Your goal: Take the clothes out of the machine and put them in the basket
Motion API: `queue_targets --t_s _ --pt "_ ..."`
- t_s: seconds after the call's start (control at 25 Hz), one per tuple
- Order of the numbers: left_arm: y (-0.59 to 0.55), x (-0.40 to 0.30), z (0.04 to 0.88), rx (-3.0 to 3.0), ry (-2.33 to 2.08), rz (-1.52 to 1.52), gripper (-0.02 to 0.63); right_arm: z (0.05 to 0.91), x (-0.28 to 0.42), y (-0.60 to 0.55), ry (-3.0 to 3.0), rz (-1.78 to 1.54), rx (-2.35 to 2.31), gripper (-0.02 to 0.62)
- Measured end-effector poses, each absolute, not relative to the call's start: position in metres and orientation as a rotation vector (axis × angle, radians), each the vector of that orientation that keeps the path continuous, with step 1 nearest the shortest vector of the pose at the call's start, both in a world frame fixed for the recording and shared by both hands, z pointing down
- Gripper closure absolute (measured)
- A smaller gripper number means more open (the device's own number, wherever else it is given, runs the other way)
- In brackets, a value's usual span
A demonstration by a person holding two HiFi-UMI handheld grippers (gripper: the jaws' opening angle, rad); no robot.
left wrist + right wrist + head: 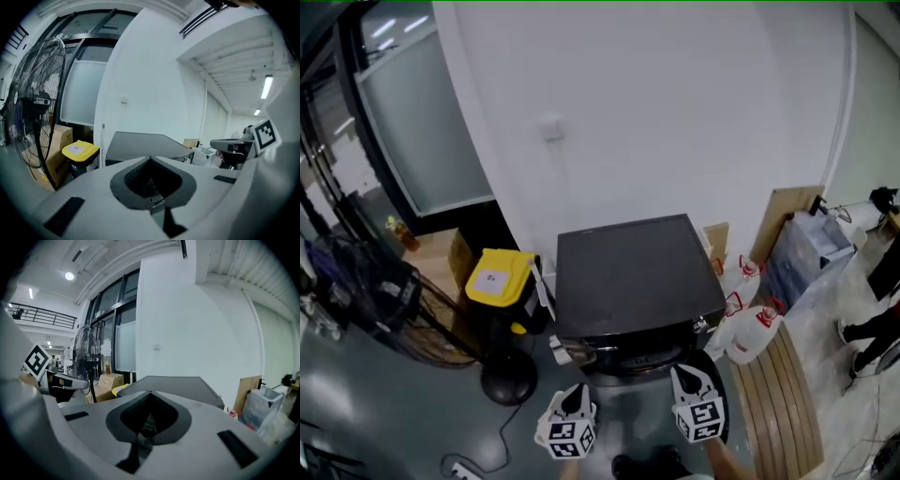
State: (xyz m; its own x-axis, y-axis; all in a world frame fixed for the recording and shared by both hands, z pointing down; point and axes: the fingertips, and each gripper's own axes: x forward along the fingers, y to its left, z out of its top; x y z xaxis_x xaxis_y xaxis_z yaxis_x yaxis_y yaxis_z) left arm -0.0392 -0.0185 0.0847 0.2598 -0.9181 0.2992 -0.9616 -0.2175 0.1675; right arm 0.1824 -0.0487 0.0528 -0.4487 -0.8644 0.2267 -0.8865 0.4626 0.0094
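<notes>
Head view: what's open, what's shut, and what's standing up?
Left gripper, shut, empty.
Right gripper, shut, empty.
Machine, upright; door can't be judged from above.
Bin, yellow lid shut.
Fan, standing.
Jugs, red caps on.

Machine (633,281): black top, dark front. Left of it, bin (499,277): yellow lid, black body. Right of it, jugs (757,330): white, red caps. Wall (675,112) behind it: white. Left gripper (575,398), right gripper (689,382): white, black-and-white marker squares.
</notes>
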Motion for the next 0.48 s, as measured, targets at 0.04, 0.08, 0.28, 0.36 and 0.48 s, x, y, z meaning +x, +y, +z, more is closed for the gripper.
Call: queue_targets --t_s 0.04,0.08,0.28,0.36,0.48 --pt "-0.016 -0.043 0.082 2.224 -1.738 0.186 0.589 0.047 0.182 -0.047 -2.520 0.150 1.533 0.572" --pt "-0.013 -0.046 0.079 2.230 -1.748 0.179 0.589 0.041 0.182 -0.045 -2.529 0.135 1.543 0.572" --pt "0.006 -0.050 0.060 2.265 -1.758 0.195 0.588 0.012 0.181 -0.027 -2.544 0.091 1.554 0.572" --pt "0.006 -0.054 0.047 2.282 -1.768 0.186 0.588 0.003 0.180 -0.025 -2.547 0.075 1.564 0.572" --pt "0.011 -0.054 0.032 2.308 -1.777 0.174 0.589 -0.003 0.183 -0.017 -2.544 0.066 1.579 0.572"
